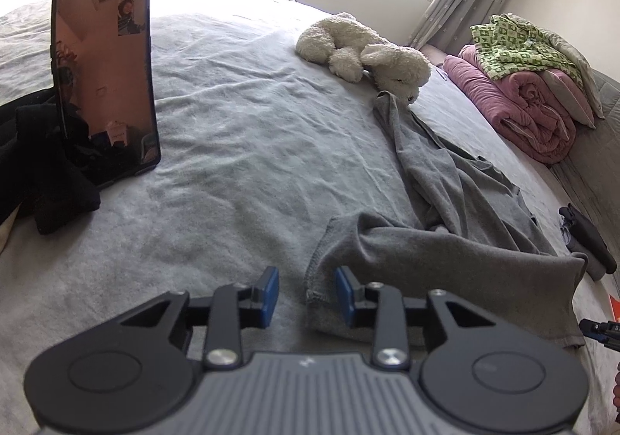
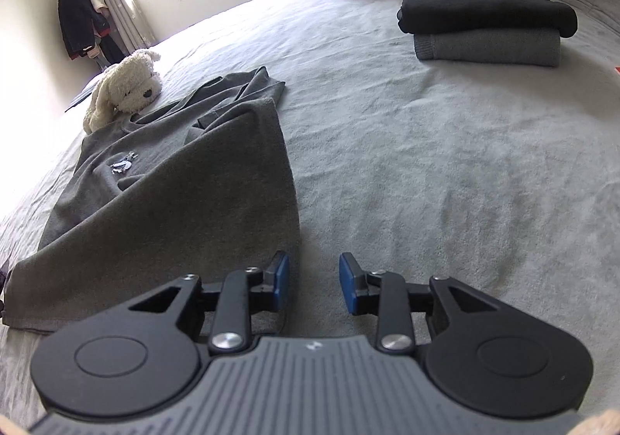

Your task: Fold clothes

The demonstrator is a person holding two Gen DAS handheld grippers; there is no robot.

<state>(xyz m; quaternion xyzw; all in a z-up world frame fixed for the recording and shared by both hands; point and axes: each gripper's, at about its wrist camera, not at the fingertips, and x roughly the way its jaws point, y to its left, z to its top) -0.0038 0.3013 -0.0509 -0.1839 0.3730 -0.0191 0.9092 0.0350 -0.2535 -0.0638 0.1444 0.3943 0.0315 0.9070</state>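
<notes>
A grey T-shirt (image 1: 457, 241) lies crumpled and partly doubled over on the pale grey bedspread (image 1: 232, 148). Its hem corner lies right at my left gripper (image 1: 307, 295), whose blue pads stand open around the cloth edge without pinching it. In the right wrist view the same grey T-shirt (image 2: 174, 195) spreads to the left, with a small print on the chest. My right gripper (image 2: 314, 287) is open just off the shirt's right edge, left pad over the cloth, bare bedspread (image 2: 445, 171) between the pads.
A phone (image 1: 104, 71) stands propped on black cloth (image 1: 42, 171) at the left. A white plush dog (image 1: 364, 51) lies by the shirt's collar. Folded black and grey garments (image 2: 488, 28) are stacked at the far right. Pink quilts (image 1: 527, 102) and a green patterned garment (image 1: 523, 43) sit by the wall.
</notes>
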